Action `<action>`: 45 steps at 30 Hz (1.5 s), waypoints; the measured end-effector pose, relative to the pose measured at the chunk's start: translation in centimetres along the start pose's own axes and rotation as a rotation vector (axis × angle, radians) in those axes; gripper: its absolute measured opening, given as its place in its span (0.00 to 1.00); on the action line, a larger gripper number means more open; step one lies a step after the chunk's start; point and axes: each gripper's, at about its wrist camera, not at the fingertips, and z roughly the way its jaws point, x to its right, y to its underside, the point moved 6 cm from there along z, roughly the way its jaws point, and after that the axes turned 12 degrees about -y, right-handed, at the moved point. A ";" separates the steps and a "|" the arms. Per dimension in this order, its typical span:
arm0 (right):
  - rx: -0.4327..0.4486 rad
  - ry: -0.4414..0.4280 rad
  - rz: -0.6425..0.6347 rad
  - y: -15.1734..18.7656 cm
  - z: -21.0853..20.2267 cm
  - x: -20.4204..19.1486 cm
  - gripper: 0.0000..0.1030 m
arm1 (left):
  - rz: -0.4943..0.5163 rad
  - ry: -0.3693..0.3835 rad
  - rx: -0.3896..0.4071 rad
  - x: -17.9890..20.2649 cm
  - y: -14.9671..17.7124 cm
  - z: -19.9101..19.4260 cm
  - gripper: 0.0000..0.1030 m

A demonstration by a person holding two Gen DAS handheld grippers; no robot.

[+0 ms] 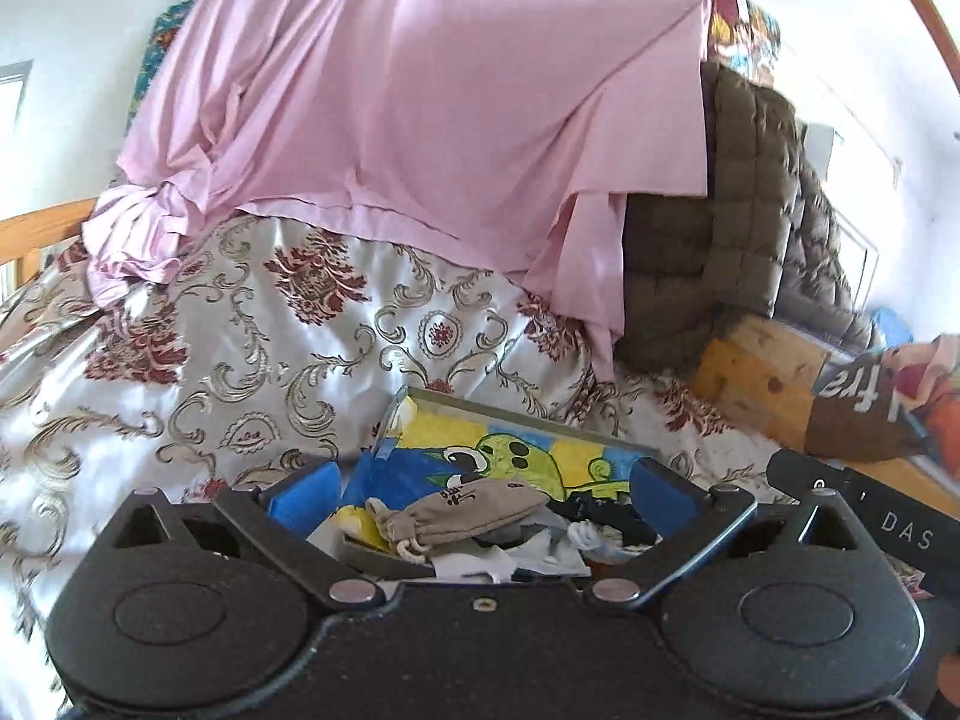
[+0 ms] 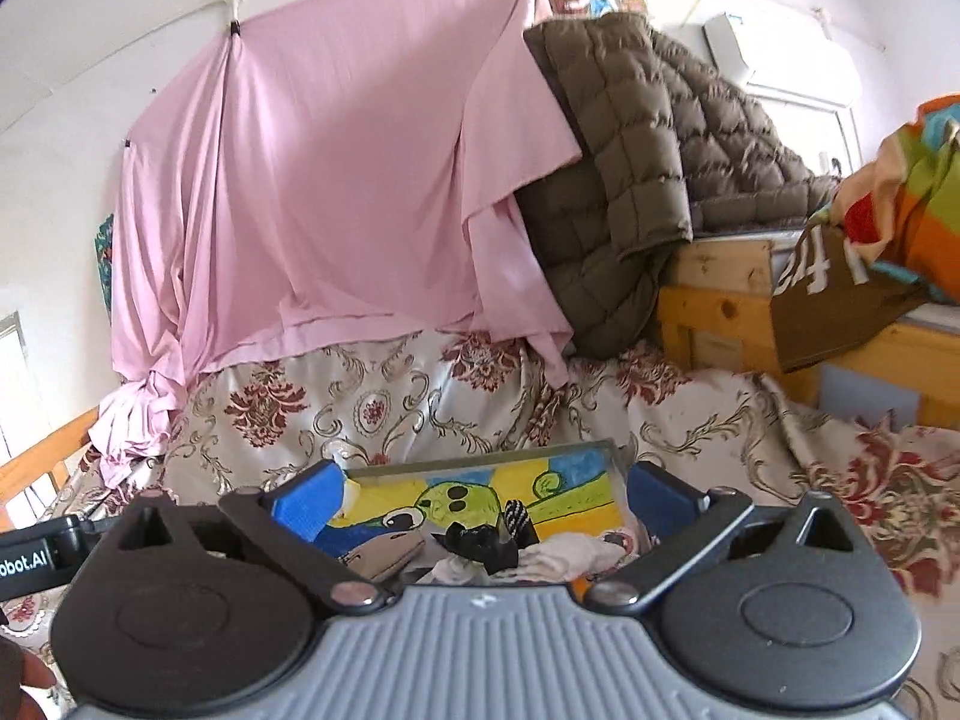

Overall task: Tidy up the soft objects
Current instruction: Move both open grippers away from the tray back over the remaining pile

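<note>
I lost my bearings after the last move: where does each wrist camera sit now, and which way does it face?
Left wrist: on the left gripper, jaws open, facing slightly down over the cartoon-print box with a beige pouch; the right gripper's body shows at the right edge.
Right wrist: on the right gripper, jaws open, over the same box; a hand shows lower left.
Shared: box, floral bedspread, pink sheet, brown quilted jacket.

Both grippers' fingers [image 1: 306, 495] [image 2: 309, 507] spread, empty.

Glossy, perhaps satin bedspread [image 1: 252, 360]
</note>
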 end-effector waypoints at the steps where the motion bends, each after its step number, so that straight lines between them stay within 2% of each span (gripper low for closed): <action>1: 0.004 -0.001 -0.001 0.1 -0.7 -0.2 1.00 | -0.008 -0.002 0.007 -0.2 0.1 -0.7 0.99; 8: -0.002 -0.002 -0.032 2.3 -6.2 -2.6 1.00 | -0.018 -0.028 0.043 -2.1 2.0 -5.9 0.99; 17: -0.046 0.006 -0.043 5.5 -10.4 -4.5 1.00 | -0.070 -0.096 -0.013 -5.8 6.6 -10.1 0.99; 23: -0.116 0.036 -0.048 8.1 -12.1 -4.5 1.00 | -0.070 -0.135 -0.041 -7.7 8.7 -11.8 0.99; 31: -0.179 0.072 -0.074 10.6 -13.6 -4.8 1.00 | 0.018 -0.144 -0.028 -8.2 11.1 -14.1 0.99; 37: -0.283 0.044 0.036 12.4 -13.7 -3.9 1.00 | 0.098 -0.173 -0.022 -7.5 12.4 -14.6 0.99; 45: -0.380 0.077 -0.017 13.9 -12.7 -4.5 1.00 | 0.179 -0.176 -0.052 -6.9 13.8 -14.3 0.99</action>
